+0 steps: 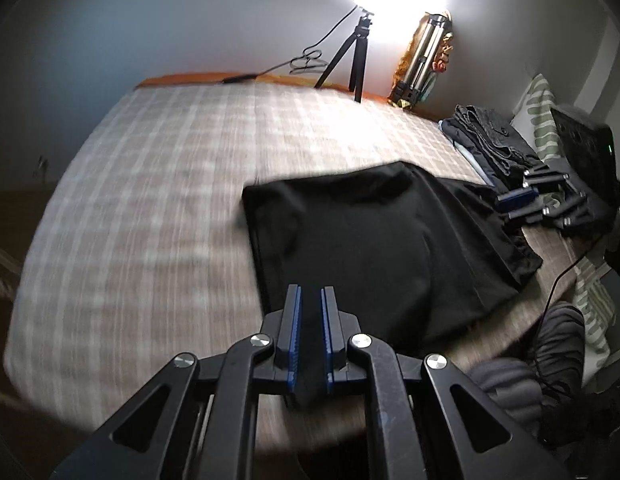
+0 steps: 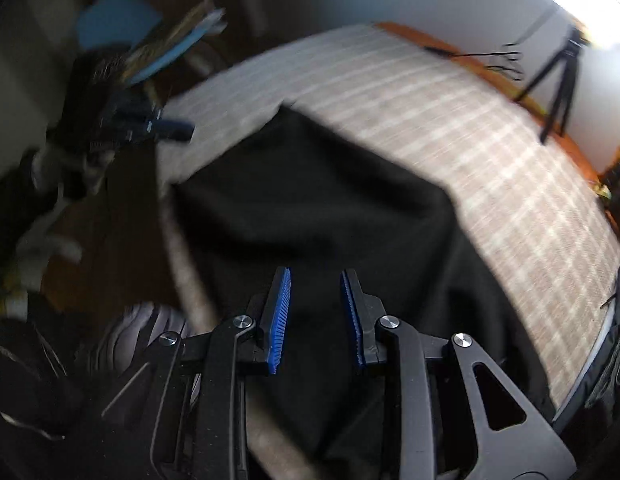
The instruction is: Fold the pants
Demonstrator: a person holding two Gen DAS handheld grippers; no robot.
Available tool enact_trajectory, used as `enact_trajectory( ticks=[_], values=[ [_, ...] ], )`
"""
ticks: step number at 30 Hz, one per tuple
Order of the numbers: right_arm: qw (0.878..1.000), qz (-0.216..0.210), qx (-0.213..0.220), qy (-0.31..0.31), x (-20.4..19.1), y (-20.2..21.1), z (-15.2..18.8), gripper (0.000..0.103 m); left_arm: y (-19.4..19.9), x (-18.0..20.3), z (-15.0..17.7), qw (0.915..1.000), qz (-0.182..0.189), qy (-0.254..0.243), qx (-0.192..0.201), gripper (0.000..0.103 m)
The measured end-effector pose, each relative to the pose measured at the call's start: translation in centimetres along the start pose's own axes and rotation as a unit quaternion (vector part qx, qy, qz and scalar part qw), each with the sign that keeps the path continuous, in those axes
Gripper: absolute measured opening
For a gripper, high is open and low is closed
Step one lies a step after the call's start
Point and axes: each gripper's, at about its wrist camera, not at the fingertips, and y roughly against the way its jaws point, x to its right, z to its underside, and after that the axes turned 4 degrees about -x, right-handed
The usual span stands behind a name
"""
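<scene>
Black pants (image 1: 374, 240) lie folded into a rough rectangle on the checked bed cover (image 1: 158, 184), near its front right edge. My left gripper (image 1: 310, 292) is over their near edge, and black cloth fills the narrow gap between its blue pads. My right gripper (image 2: 315, 276) is open above the same pants (image 2: 310, 200), with dark cloth below its fingers. Each gripper shows in the other's view: the right one (image 1: 526, 192) at the far right, the left one (image 2: 178, 130) blurred at the left.
A stack of dark folded clothes (image 1: 490, 136) sits at the bed's right edge beside a striped pillow (image 1: 542, 116). A lamp tripod (image 1: 350, 60), a cable and a hanger stand at the far edge. A black cable (image 1: 558, 280) runs along the right side.
</scene>
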Motion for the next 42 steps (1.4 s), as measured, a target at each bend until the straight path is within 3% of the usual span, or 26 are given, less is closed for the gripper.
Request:
enact_trajectory(
  ticks=[3, 7, 9, 10, 11, 16, 17, 28, 34, 42],
  values=[
    [1.0, 0.011, -0.016, -0.01, -0.6, 0.3, 2.2, 0.027, 0.4, 0.9, 2.5, 0.9999, -0.005, -0.008, -0.012, 0.007],
    [0.995, 0.035, -0.001, -0.096, 1.9, 3.2, 6.9, 0.027, 0.1, 2.1, 4.8, 0.9983, -0.026, -0.044, -0.028, 0.007],
    [0.987, 0.047, 0.014, -0.154, 3.9, 5.0, 9.5, 0.035, -0.2, 2.3, 5.3, 0.9973, -0.037, -0.053, -0.036, 0.007],
    [0.979, 0.058, 0.025, -0.195, 5.2, 6.1, 11.1, 0.052, -0.4, 2.3, 5.4, 0.9969, -0.042, -0.055, -0.037, 0.007],
    [0.971, 0.069, 0.033, -0.228, 6.2, 7.0, 12.6, 0.061, -0.4, 2.3, 5.5, 0.9969, -0.043, -0.055, -0.036, 0.007],
    [0.909, 0.06, 0.08, -0.404, 10.9, 9.5, 19.9, 0.061, -1.3, 2.9, 5.7, 0.9963, -0.04, -0.066, -0.037, 0.007],
    [0.902, 0.053, 0.083, -0.42, 11.2, 9.4, 20.7, 0.061, -1.7, 3.3, 5.9, 0.9953, -0.044, -0.076, -0.04, 0.007],
    [0.875, -0.008, 0.042, -0.482, 11.8, 3.5, 23.5, 0.061, -2.1, 4.8, 6.0, 0.9879, -0.08, -0.128, -0.037, 0.007],
    [0.854, -0.052, 0.054, -0.515, 11.6, 2.7, 24.7, 0.061, -2.6, 4.8, 5.5, 0.988, -0.082, -0.129, -0.026, 0.007],
    [0.838, -0.088, 0.064, -0.535, 10.5, 3.5, 24.9, 0.061, -3.0, 5.0, 5.5, 0.9863, -0.082, -0.141, -0.025, 0.007]
  ],
)
